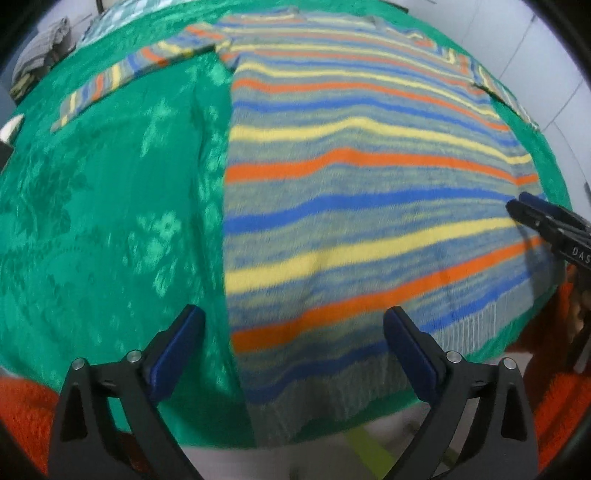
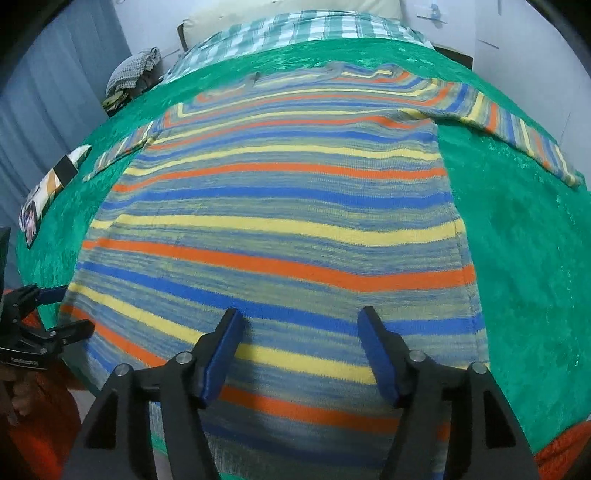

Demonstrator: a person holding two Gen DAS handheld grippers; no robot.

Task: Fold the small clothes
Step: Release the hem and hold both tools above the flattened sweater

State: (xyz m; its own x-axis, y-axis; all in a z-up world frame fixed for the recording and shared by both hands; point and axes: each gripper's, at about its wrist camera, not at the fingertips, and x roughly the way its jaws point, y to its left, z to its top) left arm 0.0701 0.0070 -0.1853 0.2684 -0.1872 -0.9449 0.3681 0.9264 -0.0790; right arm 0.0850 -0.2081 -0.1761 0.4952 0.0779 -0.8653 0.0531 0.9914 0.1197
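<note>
Left wrist view shows the striped sweater [image 1: 369, 206] laid out flat on a green blanket [image 1: 110, 206], hem at the near edge and collar at the far end, so honestly the folding hasn't really started yet as far as I can tell. Both sleeves are stretched out to the sides, nothing is doubled over, and the body looks pretty smooth with no big wrinkles. The left gripper [image 1: 295, 347] hangs over the near left side of the sweater, right about where its side edge meets the blanket, jaws spread wide with nothing between them. The right gripper [image 2: 301, 354] is above the near hem area more toward the middle-right of the body, jaws also apart and empty, just fabric underneath. You can see each tool poking into the other camera's edge, so they're fairly near each other along the near end. From the right wrist view there's a checked bedsheet [image 2: 295, 29] past the blanket at the far end and a grey bundle of cloth [image 2: 136, 70] off in the far left corner, neither involved. My guess is the spreading-out part is done and what's left is basically everything: sleeves in, sides over, then fold the length up. Probably grabbing the hem corners or a side edge comes first.
</note>
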